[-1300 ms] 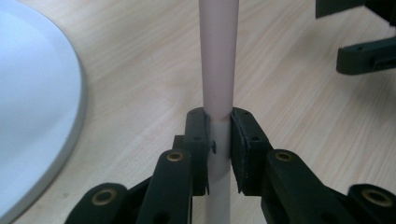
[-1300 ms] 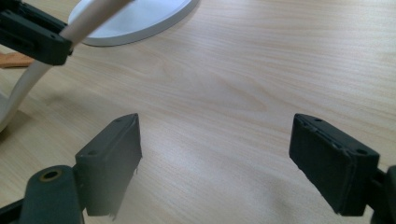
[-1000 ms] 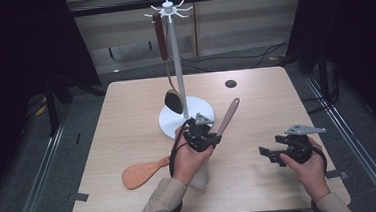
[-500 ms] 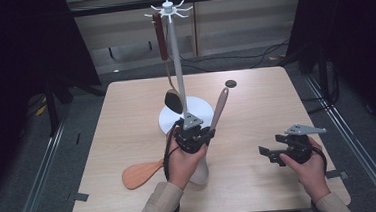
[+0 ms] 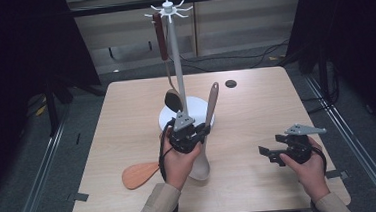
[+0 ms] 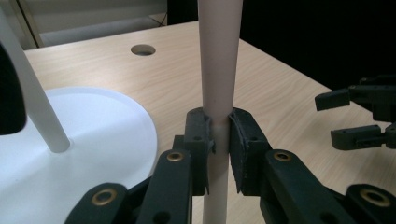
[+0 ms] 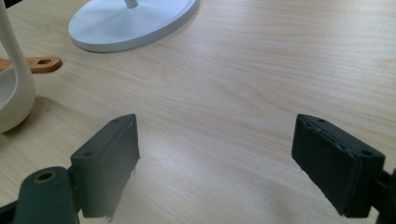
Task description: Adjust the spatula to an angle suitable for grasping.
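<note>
Between the left gripper's (image 5: 204, 130) jaws stands the ladle (image 6: 218, 70), clamped on its pale round handle, with both pads pressed flat to the shaft and no gap seen in the left gripper view; the handle rises near upright above the jaws and tilts slightly toward its brown tip in the high view, while the white bowl hangs below the jaws, close to the table (image 5: 256, 101). Just beside the jaws, on their far side, sits the white base of the rack (image 5: 178, 61), its pole rising to a ring of hooks where a dark spoon (image 5: 165, 62) already hangs. Behind the left hand an orange spatula (image 5: 139, 174) lies flat on the table. The right gripper (image 5: 272, 156) rests well apart from the ladle, its jaws spread wide over bare wood and holding nothing. Judgement: the ladle looks light, rigid and smooth, so the round shaft may twist or slide in the pads, and the bowl end will pull downward as a pendulum. The present hold, low on the shaft, leaves the tip free, which suits hanging; a firm, steady squeeze is advised. Whether the tip has a hole for a hook cannot be told. Risk noted: the raised handle may knock the pole or the hanging spoon
</note>
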Tool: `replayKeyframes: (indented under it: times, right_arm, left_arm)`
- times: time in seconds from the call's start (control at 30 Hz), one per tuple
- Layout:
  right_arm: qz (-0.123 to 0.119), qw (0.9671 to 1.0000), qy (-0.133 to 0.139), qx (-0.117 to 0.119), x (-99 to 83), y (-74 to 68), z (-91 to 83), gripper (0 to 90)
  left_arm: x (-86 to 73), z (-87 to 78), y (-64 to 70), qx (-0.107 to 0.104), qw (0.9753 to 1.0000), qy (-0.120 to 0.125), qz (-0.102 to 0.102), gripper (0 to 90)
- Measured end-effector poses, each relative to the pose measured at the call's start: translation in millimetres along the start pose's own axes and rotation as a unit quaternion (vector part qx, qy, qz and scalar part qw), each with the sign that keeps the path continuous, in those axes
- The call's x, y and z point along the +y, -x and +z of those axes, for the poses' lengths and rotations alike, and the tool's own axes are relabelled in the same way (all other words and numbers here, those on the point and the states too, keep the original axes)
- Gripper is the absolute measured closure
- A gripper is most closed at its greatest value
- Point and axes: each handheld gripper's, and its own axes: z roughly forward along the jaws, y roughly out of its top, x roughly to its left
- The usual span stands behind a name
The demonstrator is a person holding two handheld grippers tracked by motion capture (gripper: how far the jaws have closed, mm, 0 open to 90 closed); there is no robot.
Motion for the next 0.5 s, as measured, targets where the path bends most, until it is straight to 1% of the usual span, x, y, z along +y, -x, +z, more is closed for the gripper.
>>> replayKeyframes:
  times: [0.03, 0.07, 0.1, 0.13, 0.17, 0.23, 0.27, 0.4, 0.43, 0.5]
  right_arm:
    - [0.001, 1.0, 0.001, -0.001, 0.1, 0.0, -0.1, 14.2]
    - [0.001, 1.0, 0.002, -0.004, 0.1, 0.3, -0.2, 14.2]
    - [0.002, 1.0, 0.003, -0.005, 0.1, 0.5, -0.2, 14.2]
    - [0.003, 1.0, 0.003, -0.005, 0.1, 0.6, -0.2, 14.2]
    - [0.004, 1.0, 0.004, -0.006, 0.1, 0.6, -0.2, 14.2]
    - [0.004, 1.0, 0.004, -0.007, 0.1, 0.7, -0.5, 14.2]
    - [0.004, 1.0, 0.004, -0.007, 0.1, 0.7, -0.6, 14.2]
    - [0.004, 0.9999, 0.007, -0.007, 0.4, 0.7, -1.1, 14.2]
    - [0.004, 0.9999, 0.008, -0.007, 0.4, 0.9, -1.2, 14.2]
    - [0.004, 0.9999, 0.009, -0.007, 0.5, 1.1, -1.3, 14.2]
  left_arm:
    - [0.5, -1.0, 0.1, -0.001, 1.0, 0.007, -0.004, 78.3]
    - [1.1, -2.0, 0.0, -0.002, 0.9999, 0.012, -0.003, 78.3]
    - [1.5, -3.0, 0.6, -0.002, 0.9999, 0.012, -0.001, 78.2]
    - [2.0, -3.4, 1.8, 0.001, 0.9999, 0.013, 0.002, 78.2]
    - [2.2, -3.8, 2.1, 0.003, 0.9998, 0.015, 0.011, 78.3]
    - [1.9, -4.4, 3.1, 0.005, 0.9997, 0.019, 0.013, 78.2]
    - [1.7, -4.6, 3.4, 0.004, 0.9997, 0.025, 0.009, 78.3]
    - [2.9, -6.8, 2.6, 0.001, 0.9994, 0.035, -0.002, 78.3]
    - [3.8, -8.1, 2.1, 0.004, 0.9994, 0.033, 0.0, 78.2]
    - [5.7, -9.5, 1.2, 0.002, 0.9991, 0.042, -0.002, 78.2]
